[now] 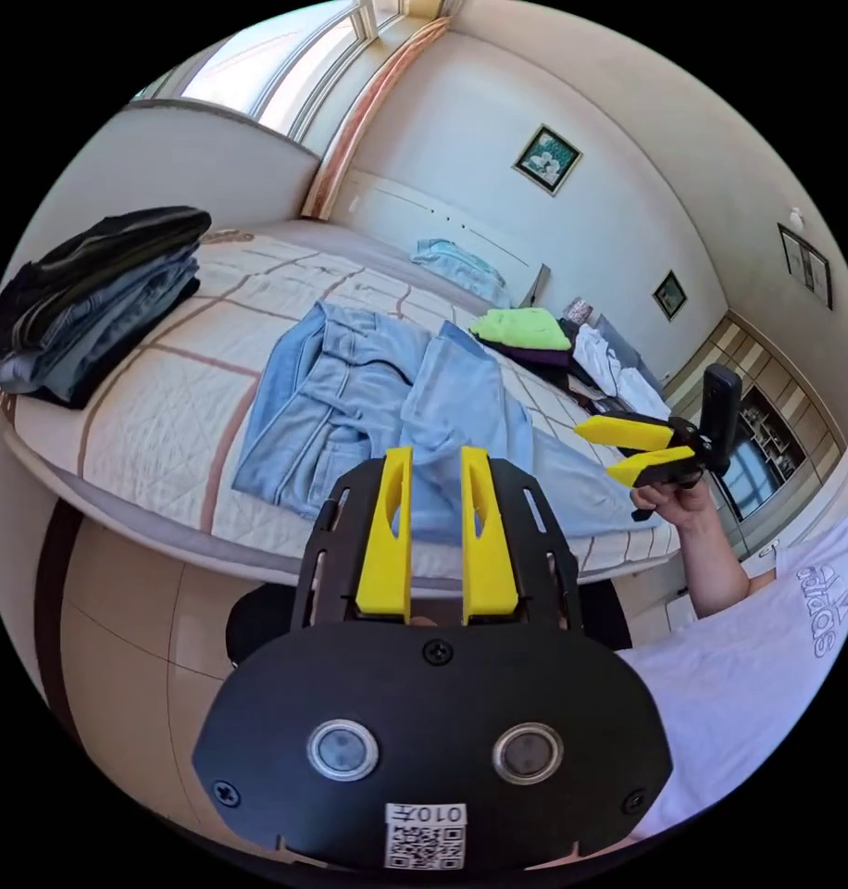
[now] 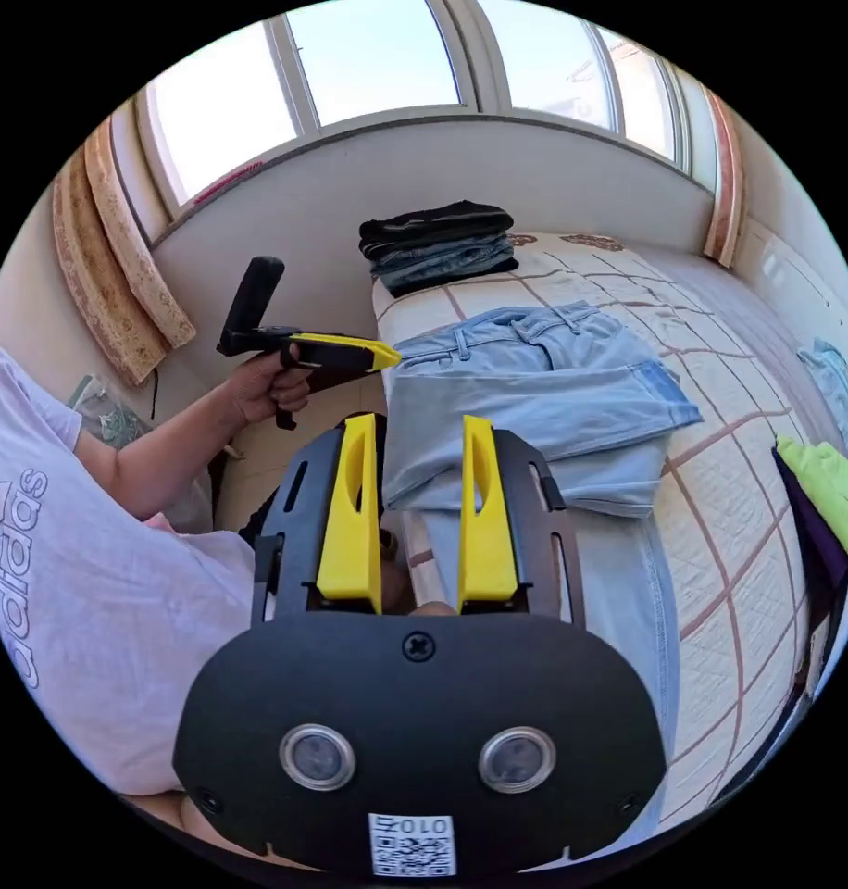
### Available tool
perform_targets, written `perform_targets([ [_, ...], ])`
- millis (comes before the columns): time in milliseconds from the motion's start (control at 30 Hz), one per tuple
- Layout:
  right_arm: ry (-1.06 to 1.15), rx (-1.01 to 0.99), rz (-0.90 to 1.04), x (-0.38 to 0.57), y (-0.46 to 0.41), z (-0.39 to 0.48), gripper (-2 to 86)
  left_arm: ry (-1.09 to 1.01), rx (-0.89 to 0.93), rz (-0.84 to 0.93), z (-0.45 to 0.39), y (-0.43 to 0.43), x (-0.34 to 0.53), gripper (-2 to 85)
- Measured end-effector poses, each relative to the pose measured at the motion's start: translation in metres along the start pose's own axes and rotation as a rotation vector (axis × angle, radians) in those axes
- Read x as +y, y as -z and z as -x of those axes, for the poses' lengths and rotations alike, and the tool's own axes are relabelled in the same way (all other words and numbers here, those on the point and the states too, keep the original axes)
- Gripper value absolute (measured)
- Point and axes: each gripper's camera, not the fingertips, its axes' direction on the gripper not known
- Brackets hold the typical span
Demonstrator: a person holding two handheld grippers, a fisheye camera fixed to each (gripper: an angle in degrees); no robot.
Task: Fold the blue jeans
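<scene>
left gripper (image 1: 435,456): jaws parted, nothing between them, held in the air over the near edge of the bed (image 1: 146,417). right gripper (image 2: 413,424): jaws likewise apart and empty, above the bed's edge; in the left gripper view it sits in the person's hand (image 1: 669,495), jaws spread. in the right gripper view the left gripper appears in the other hand (image 2: 267,380); whether its jaws are apart there cannot be told. blue jeans (image 1: 387,398) lie on the checked bedcover, one leg doubled back across the other, waistband toward the window side (image 2: 526,380). a stack of folded dark clothes (image 2: 438,243) rests at the bed's far corner, well apart from the jeans. a green garment (image 1: 521,326) lies beyond.
</scene>
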Motion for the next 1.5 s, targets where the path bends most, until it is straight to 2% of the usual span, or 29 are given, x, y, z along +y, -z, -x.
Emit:
perform_targets([
  [133, -0.194, 0.062, -0.076, -0.011, 0.007, -0.049, 12.7, 0.037, -0.022, -0.002, 0.027, 0.001, 0.025, 5.6],
  [233, -0.334, 0.252, -0.100, -0.033, 0.001, -0.091, 13.0, 0.021, -0.042, -0.039, 0.032, 0.011, 0.035, 5.4],
  [400, -0.526, 0.245, -0.008, -0.069, -0.041, -0.156, 12.7, -0.077, -0.142, -0.007, 0.023, 0.025, 0.045, 5.4],
  [533, -0.535, 0.265, 0.026, -0.079, -0.057, -0.157, 6.9, -0.089, -0.178, 0.041, 0.022, 0.026, 0.059, 5.5],
  [633, -0.442, 0.378, -0.014, -0.080, -0.043, -0.128, 3.6, -0.073, -0.170, 0.061, 0.021, 0.019, 0.065, 5.5],
  [800, -0.334, 0.391, -0.048, -0.057, 0.028, -0.106, 2.2, -0.159, -0.165, 0.104, -0.003, 0.000, 0.047, 5.6],
  [900, -0.414, 0.412, -0.116, -0.031, 0.071, -0.124, 1.8, -0.225, -0.136, 0.104, -0.023, -0.015, 0.026, 5.7],
  [1000, -0.490, 0.229, -0.176, -0.009, 0.091, -0.152, 1.6, -0.272, -0.127, 0.097, -0.040, -0.034, 0.000, 5.8],
  [1067, -0.526, 0.210, -0.201, 0.001, 0.093, -0.158, 1.6, -0.286, -0.150, 0.104, -0.049, -0.049, -0.023, 6.1],
  [1167, -0.451, 0.199, -0.076, -0.002, 0.090, -0.156, 1.7, -0.275, -0.136, 0.074, -0.058, -0.049, -0.047, 6.4],
  [1233, -0.364, 0.249, -0.038, -0.002, 0.109, -0.148, 1.8, -0.273, -0.157, 0.078, -0.061, -0.047, -0.053, 6.7],
  [1333, -0.355, 0.396, -0.167, 0.030, 0.198, -0.149, 2.0, -0.280, -0.210, 0.093, -0.061, -0.041, -0.052, 7.5],
  [1400, -0.502, 0.603, -0.308, 0.088, 0.291, -0.166, 2.5, -0.255, -0.234, 0.110, -0.057, -0.041, -0.048, 8.2],
  [1500, -0.765, 0.894, -0.457, 0.190, 0.381, -0.196, 3.9, -0.169, -0.293, 0.136, -0.046, -0.046, -0.044, 10.6],
])
